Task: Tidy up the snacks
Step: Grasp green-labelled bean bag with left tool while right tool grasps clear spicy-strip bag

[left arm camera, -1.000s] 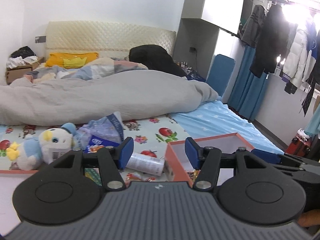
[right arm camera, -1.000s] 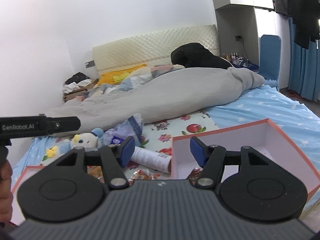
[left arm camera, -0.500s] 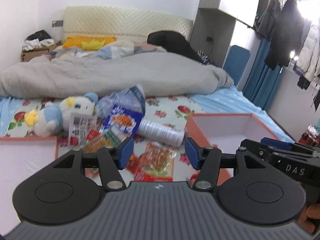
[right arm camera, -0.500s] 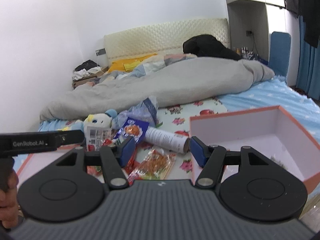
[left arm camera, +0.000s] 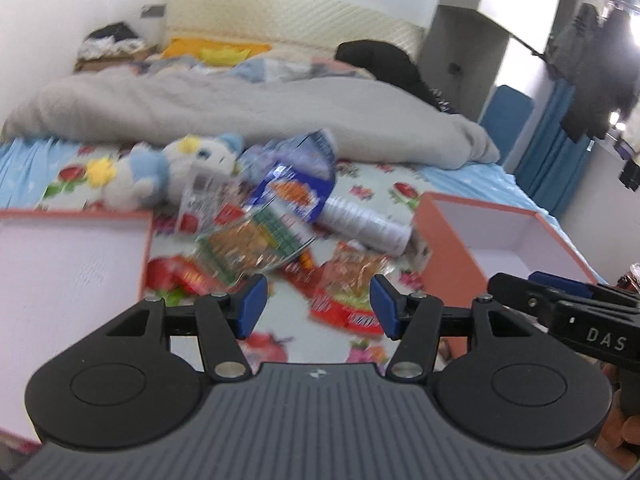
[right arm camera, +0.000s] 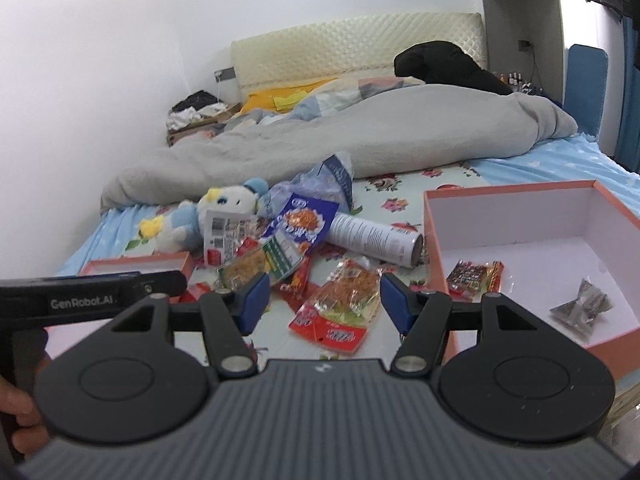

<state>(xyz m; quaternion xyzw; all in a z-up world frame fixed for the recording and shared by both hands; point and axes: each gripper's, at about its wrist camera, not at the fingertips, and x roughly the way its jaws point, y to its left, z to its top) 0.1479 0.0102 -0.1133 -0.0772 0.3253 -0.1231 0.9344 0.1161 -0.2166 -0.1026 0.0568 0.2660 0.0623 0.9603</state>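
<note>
Several snack packets lie in a heap on the flowered bed sheet: a red and clear noodle packet (right arm camera: 340,304) (left arm camera: 352,292), a blue packet (right arm camera: 306,220) (left arm camera: 298,192), a green-labelled one (right arm camera: 276,258) and a white tube can (right arm camera: 376,240) (left arm camera: 362,226) on its side. An orange box (right arm camera: 434,248) (left arm camera: 448,264) on the right holds a red packet (right arm camera: 474,274) and a grey packet (right arm camera: 582,308). My right gripper (right arm camera: 322,300) hangs open just above the noodle packet, holding nothing. My left gripper (left arm camera: 316,306) is open too, over the sheet near the same packet.
A second orange box (left arm camera: 72,248) (right arm camera: 136,266) sits at the left. A plush toy (right arm camera: 200,216) (left arm camera: 160,168) lies behind the heap, and a grey duvet (right arm camera: 360,140) covers the far half of the bed. A hand (right arm camera: 20,412) grips the left tool's handle.
Both grippers have come down and forward toward the snack heap, so the packets and both boxes now fill the views. The jaws of both stayed at the same width.
</note>
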